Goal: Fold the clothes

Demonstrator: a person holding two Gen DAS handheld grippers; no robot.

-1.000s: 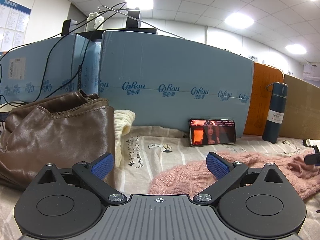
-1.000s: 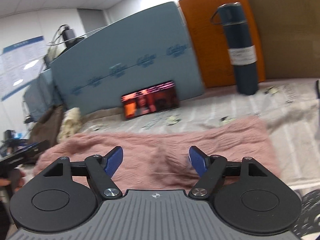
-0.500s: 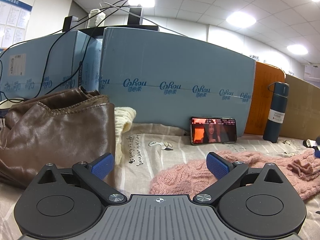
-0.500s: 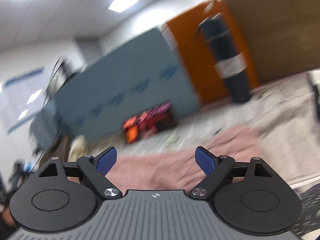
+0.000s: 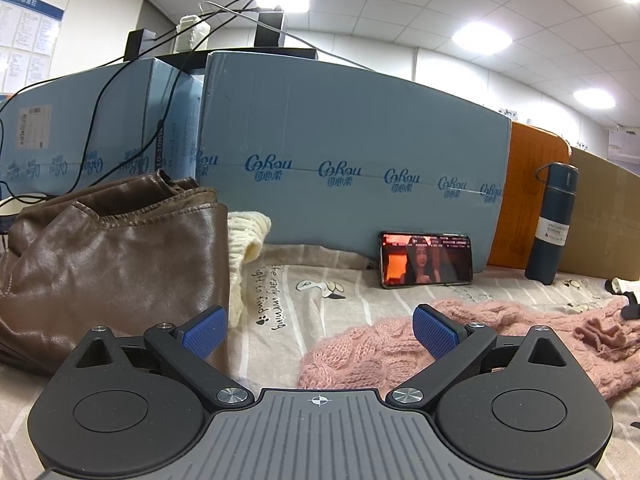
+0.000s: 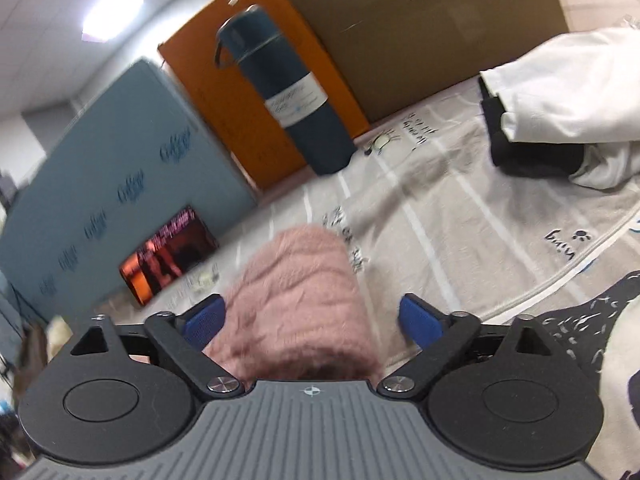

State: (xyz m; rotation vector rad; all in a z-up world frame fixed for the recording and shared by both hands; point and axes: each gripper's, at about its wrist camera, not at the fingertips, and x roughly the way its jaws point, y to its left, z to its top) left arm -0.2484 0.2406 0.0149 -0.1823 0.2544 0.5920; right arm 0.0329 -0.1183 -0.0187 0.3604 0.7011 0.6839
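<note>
— Since a second ago?
— Right gripper [image 6: 312,320] rolled; jaws just widened, pink sweater [image 6: 296,304] on the bedsheet [image 6: 440,208] between them, unpinched.
— Left?
— I see left gripper [image 5: 318,330] unmoved, agape, empty.

Both hand-held grippers [image 5: 318,330] [image 6: 312,318] agape

White tiled ceiling [image 5: 400,8], lit panels [image 5: 482,38], wall poster [image 5: 28,40]

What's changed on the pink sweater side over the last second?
The right hand-held gripper swung and rolled toward the flask; its jaws have just been opening, and a sleeve end of the pink sweater now lies between them, ungripped. The left hand-held gripper stayed open and still.
</note>
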